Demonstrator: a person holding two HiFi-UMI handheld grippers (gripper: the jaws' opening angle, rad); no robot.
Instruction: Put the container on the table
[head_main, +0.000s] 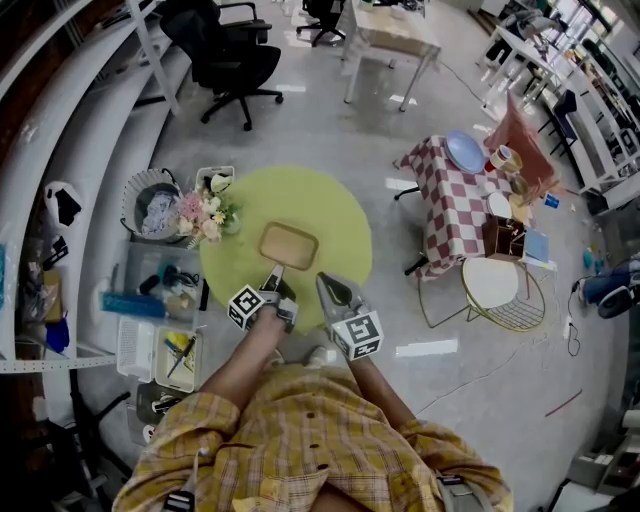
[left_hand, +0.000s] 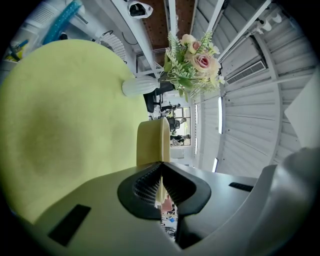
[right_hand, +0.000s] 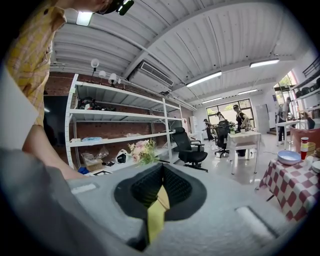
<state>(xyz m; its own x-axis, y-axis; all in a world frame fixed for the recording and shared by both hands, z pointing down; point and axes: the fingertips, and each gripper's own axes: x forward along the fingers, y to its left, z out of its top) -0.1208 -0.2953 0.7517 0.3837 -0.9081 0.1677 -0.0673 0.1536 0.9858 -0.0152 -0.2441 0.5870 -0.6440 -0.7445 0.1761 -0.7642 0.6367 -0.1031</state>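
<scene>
A shallow tan container (head_main: 288, 246) lies flat on the round yellow-green table (head_main: 340, 215). My left gripper (head_main: 277, 273) reaches its near edge, jaws closed on the rim. In the left gripper view the container (left_hand: 152, 141) stands edge-on straight off the tips of the left gripper (left_hand: 161, 164), with a thin tan strip showing between the jaws. My right gripper (head_main: 326, 282) hovers over the table's near edge, just right of the container and apart from it. In its own view the right gripper (right_hand: 161, 168) is shut with nothing held.
A vase of pink flowers (head_main: 205, 212) stands at the table's left rim. Bins and clutter (head_main: 165, 290) sit on the floor to the left. A checked table (head_main: 450, 195) and a white wire chair (head_main: 495, 285) stand to the right, a black office chair (head_main: 235, 60) behind.
</scene>
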